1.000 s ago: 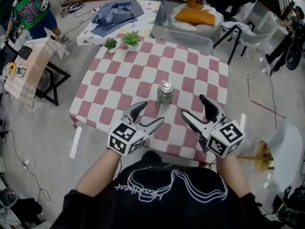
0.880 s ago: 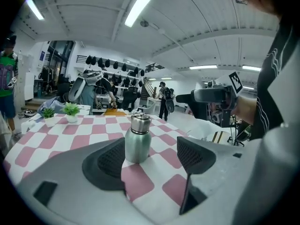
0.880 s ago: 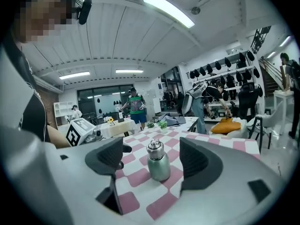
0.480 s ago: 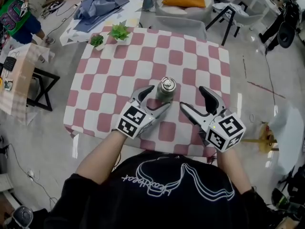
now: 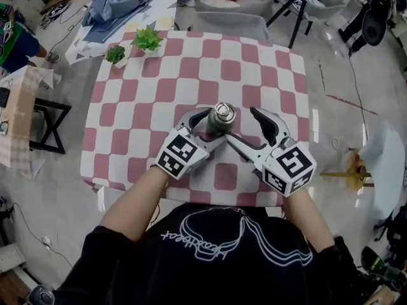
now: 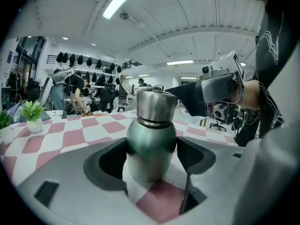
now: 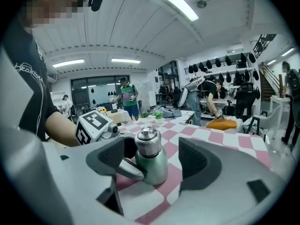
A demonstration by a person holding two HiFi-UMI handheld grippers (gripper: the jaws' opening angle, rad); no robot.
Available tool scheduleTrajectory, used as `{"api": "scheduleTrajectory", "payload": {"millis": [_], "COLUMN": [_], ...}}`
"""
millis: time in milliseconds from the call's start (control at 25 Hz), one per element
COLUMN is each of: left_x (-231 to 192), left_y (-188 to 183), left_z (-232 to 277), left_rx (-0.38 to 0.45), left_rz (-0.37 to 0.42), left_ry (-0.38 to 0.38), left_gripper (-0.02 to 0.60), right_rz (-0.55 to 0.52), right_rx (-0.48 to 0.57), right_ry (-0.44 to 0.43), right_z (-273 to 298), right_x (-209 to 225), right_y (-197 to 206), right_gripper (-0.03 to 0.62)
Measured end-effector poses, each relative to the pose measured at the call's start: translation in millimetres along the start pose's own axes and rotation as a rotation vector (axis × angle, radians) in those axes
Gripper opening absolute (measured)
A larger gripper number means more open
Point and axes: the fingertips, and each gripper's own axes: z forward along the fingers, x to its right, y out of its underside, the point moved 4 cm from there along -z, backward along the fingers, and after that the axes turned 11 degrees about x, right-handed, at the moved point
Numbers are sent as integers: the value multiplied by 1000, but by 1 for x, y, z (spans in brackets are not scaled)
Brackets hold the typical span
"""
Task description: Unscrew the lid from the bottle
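Observation:
A green metal bottle [image 5: 222, 124] with a steel lid [image 5: 222, 112] stands upright on the pink-and-white checked table [image 5: 159, 100], near its front middle. My left gripper [image 5: 213, 127] has a jaw on each side of the bottle's body. In the left gripper view both pads [image 6: 115, 156] press against the bottle [image 6: 151, 146] below its lid [image 6: 154, 107]. My right gripper [image 5: 243, 127] is just right of the bottle with its jaws spread wide. In the right gripper view the bottle [image 7: 153, 165] stands ahead, between the open fingers [image 7: 199, 161] and touching neither.
Two small potted plants [image 5: 147, 40] [image 5: 116, 54] stand at the table's far left corner. A second table with blue cloth [image 5: 117, 5] lies beyond, and a black-framed stand [image 5: 44, 129] is left of the table. People move about in the background.
Both grippers moved forward to the bottle. The left one went from standing short of it to closing its jaws around the body; the right one came in beside it, still open.

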Motion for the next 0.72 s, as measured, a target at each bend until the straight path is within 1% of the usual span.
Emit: {"api": "scheduleTrajectory", "payload": {"millis": [200, 320, 560, 720], "left_x": [-1, -1, -1, -1], "left_y": [-1, -1, 1, 1], "left_z": [-1, 0, 0, 0], "left_rx": [-9, -9, -25, -34], "left_rz": [15, 18, 17, 22], "left_ry": [35, 36, 35, 45], "left_gripper": [333, 333, 331, 331], "right_rz": [-42, -43, -52, -72], "right_rx": [-25, -23, -24, -29], "right_ry": [-4, -12, -12, 9], "right_z": [17, 25, 36, 39], "right_x": [-5, -7, -9, -8], "right_y": [6, 8, 7, 8], "right_gripper": [331, 322, 282, 244]}}
